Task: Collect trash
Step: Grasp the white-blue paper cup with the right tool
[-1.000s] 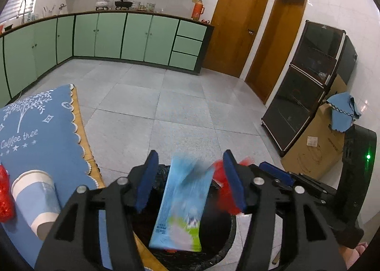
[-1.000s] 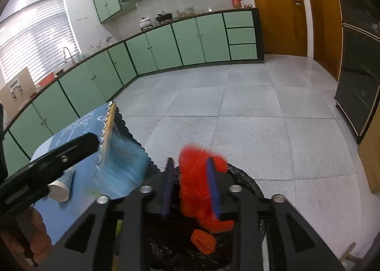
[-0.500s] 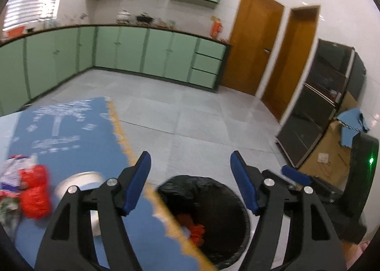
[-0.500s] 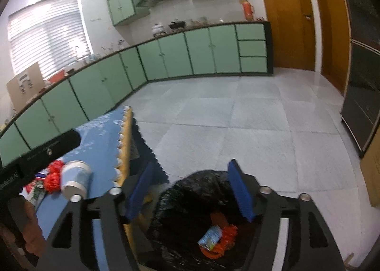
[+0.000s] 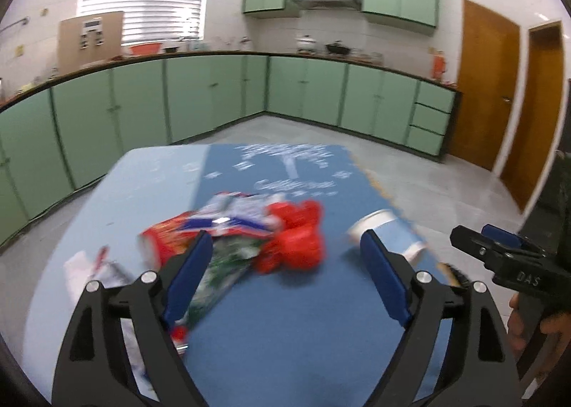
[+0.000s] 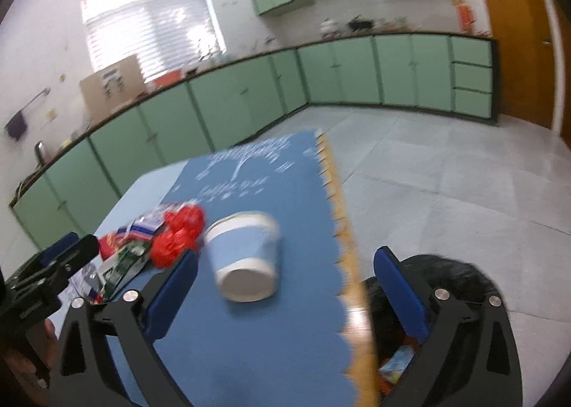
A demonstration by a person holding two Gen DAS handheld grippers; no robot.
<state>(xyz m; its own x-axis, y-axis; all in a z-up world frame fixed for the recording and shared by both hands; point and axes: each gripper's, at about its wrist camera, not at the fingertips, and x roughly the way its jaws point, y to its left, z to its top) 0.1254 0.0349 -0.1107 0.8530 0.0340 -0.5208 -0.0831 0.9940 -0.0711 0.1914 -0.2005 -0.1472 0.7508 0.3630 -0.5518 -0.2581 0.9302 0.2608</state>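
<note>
On the blue tablecloth (image 5: 285, 332) lies a pile of trash: a red net ball (image 5: 298, 239), crumpled wrappers (image 5: 221, 225) and a blue paper cup (image 5: 387, 232) on its side. My left gripper (image 5: 285, 282) hovers over the table just short of the pile, its jaws opening, nothing between them. In the right wrist view the cup (image 6: 246, 260) lies ahead of my right gripper (image 6: 285, 285), whose jaws are opening wide and empty. The black-lined bin (image 6: 464, 285) stands on the floor beside the table's edge, a blue carton (image 6: 398, 364) inside it.
The table's scalloped right edge (image 6: 342, 264) drops to the grey tile floor (image 6: 446, 185). Green cabinets (image 5: 214, 96) line the far walls and wooden doors (image 5: 485, 93) stand at the right. The right gripper's tool (image 5: 506, 264) and a hand show at the right of the left wrist view.
The blue carton and the red net have dropped from the jaws into the bin. Both grippers have opened and swung left from the bin to the table with the trash pile.
</note>
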